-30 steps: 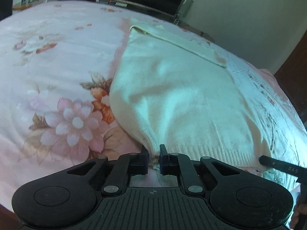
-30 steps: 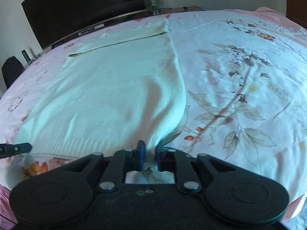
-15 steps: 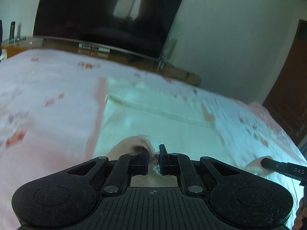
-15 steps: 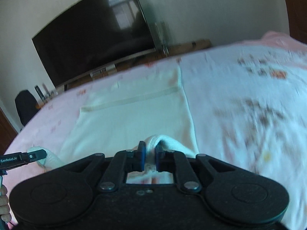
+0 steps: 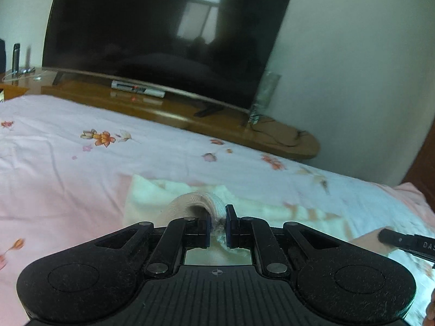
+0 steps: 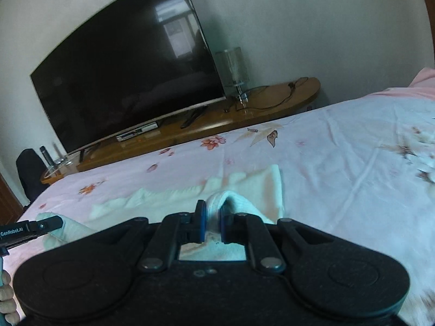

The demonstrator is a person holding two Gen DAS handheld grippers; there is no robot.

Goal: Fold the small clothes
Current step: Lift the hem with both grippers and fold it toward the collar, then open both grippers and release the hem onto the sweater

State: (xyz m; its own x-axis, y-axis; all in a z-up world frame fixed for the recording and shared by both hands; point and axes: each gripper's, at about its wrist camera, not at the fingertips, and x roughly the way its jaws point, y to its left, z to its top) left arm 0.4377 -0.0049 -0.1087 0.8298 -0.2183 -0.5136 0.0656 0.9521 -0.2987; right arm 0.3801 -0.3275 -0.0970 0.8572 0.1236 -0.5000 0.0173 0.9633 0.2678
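A cream knitted sweater (image 5: 152,193) (image 6: 244,182) lies on the pink floral bed (image 5: 68,163) (image 6: 353,163). My left gripper (image 5: 217,217) is shut on the sweater's ribbed hem, which bulges up between its fingers. My right gripper (image 6: 210,217) is shut on the other hem corner, a white fold pinched between its blue pads. Both hem corners are lifted and carried over the body of the sweater, close to its far edge. The right gripper's tip (image 5: 402,240) shows at the right edge of the left wrist view, and the left gripper's tip (image 6: 35,228) at the left edge of the right wrist view.
Beyond the bed's far edge runs a low wooden TV stand (image 5: 217,119) (image 6: 244,114) with a large dark television (image 5: 163,32) (image 6: 122,81). A glass lamp (image 6: 233,68) and cables sit at its right end. A person's fingers (image 6: 6,298) hold the left gripper's handle.
Both grippers have carried the hem forward and slightly up over the sweater toward its far edge. The view has tilted up from the sweater to the television and wall.
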